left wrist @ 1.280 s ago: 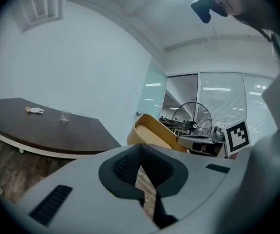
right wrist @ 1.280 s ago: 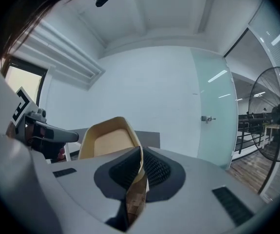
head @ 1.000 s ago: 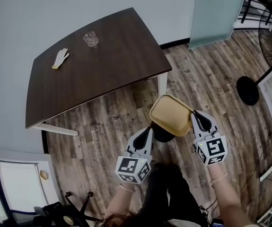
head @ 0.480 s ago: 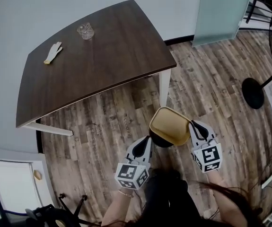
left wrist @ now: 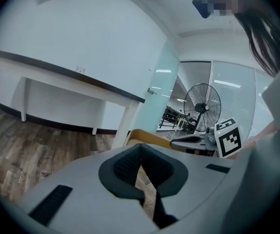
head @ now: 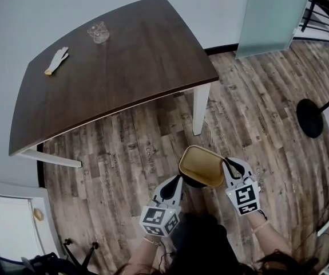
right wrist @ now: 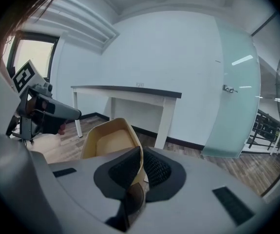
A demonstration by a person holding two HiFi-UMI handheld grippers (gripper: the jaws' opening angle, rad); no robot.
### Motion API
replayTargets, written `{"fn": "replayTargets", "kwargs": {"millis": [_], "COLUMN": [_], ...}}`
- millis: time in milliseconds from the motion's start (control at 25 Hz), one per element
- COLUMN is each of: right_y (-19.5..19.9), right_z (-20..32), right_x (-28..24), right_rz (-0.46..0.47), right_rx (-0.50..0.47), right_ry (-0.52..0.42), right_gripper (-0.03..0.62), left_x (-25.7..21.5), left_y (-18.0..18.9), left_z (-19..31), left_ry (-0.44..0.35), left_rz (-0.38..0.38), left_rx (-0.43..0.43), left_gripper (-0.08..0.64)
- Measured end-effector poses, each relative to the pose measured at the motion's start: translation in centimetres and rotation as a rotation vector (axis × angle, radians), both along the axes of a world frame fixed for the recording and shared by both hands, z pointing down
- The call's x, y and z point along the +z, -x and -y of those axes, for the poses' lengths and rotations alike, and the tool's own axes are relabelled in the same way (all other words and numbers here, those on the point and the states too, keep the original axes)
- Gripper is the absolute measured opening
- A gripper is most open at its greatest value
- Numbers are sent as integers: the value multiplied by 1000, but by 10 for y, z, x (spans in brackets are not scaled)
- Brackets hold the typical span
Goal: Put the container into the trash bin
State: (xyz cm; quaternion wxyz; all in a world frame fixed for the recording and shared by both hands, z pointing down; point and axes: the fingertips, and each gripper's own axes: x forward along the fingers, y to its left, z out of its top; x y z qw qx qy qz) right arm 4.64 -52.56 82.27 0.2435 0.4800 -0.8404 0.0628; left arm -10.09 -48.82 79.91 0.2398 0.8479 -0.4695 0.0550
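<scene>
A tan, shallow container (head: pixel 200 164) hangs tilted over the wood floor, and my right gripper (head: pixel 227 166) is shut on its right rim. In the right gripper view the rim (right wrist: pixel 139 165) is pinched between the dark pads and the container (right wrist: pixel 108 140) opens to the left. My left gripper (head: pixel 174 184) is just left of the container, apart from it, its pads closed together on nothing (left wrist: pixel 140 152). From there the container's edge (left wrist: pixel 147 137) shows beyond the jaws. A dark shape (head: pixel 191 180) lies under the container; I cannot tell what it is.
A dark wooden table (head: pixel 118 73) with white legs (head: pixel 200 110) stands ahead, bearing a clear glass (head: pixel 98 32) and a pale glove (head: pixel 56 60). A fan's round base (head: pixel 309 118) is at the right, a frosted glass door (head: pixel 273 16) at the back right.
Both grippers and the container have sunk toward the floor and sit lower in the head view. The right gripper's hold on the rim is the same.
</scene>
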Motion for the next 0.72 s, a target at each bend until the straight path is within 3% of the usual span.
{"fn": "replayTargets", "kwargs": {"millis": [280, 720], "right_y": [10, 9], "right_z": [9, 18], "right_x": [65, 163], "right_rz": [-93, -267], "right_rx": [-65, -147], "right_ry": [47, 171], "right_gripper": [28, 29], "left_x": [45, 71], "left_y": [-6, -14], "left_z": [20, 41], "left_ry": [15, 41], "left_rz": [-16, -42], "left_rx": [-5, -17], "left_gripper": [20, 20]}}
